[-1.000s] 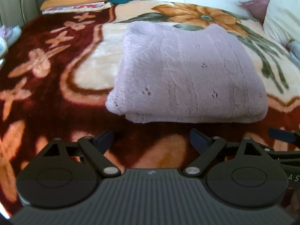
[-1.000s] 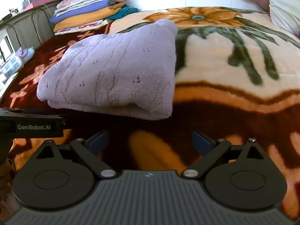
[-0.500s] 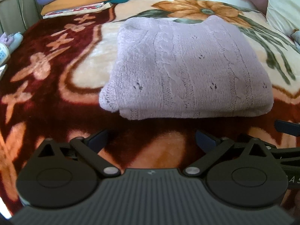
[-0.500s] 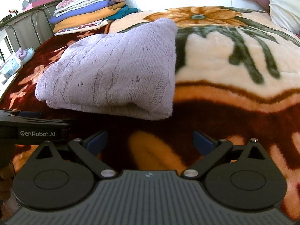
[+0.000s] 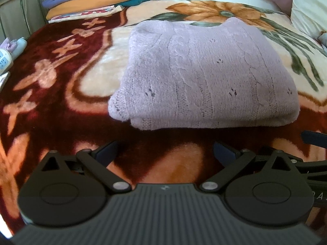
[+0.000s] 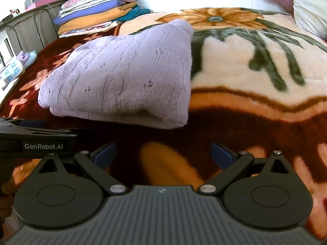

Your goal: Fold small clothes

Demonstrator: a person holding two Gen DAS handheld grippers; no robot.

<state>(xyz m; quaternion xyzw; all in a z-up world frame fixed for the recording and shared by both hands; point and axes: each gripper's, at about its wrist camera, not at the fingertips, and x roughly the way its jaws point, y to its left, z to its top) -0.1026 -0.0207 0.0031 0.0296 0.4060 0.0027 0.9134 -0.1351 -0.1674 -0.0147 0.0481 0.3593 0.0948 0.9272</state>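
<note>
A lilac knitted sweater (image 5: 202,75) lies folded into a thick rectangle on the flowered blanket (image 5: 61,106); the right wrist view shows the same sweater (image 6: 122,75) left of centre. My left gripper (image 5: 165,153) hovers just short of its near edge, open, with only blanket between the blue pads. In its own view my right gripper (image 6: 163,153) is open too, below the sweater's near right corner and apart from it. The left gripper's black body (image 6: 36,140) shows at the left edge of the right wrist view.
A stack of folded clothes (image 5: 90,2) sits at the bed's far left corner, also visible as a stack (image 6: 98,14) in the right wrist view. White and mauve pillows (image 5: 306,4) lie far right. A power strip (image 6: 12,71) and small items rest off the bed's left side.
The left gripper's jaws spread a little wider and it drew back slightly, so the sweater sits a bit farther away. The right gripper stayed still.
</note>
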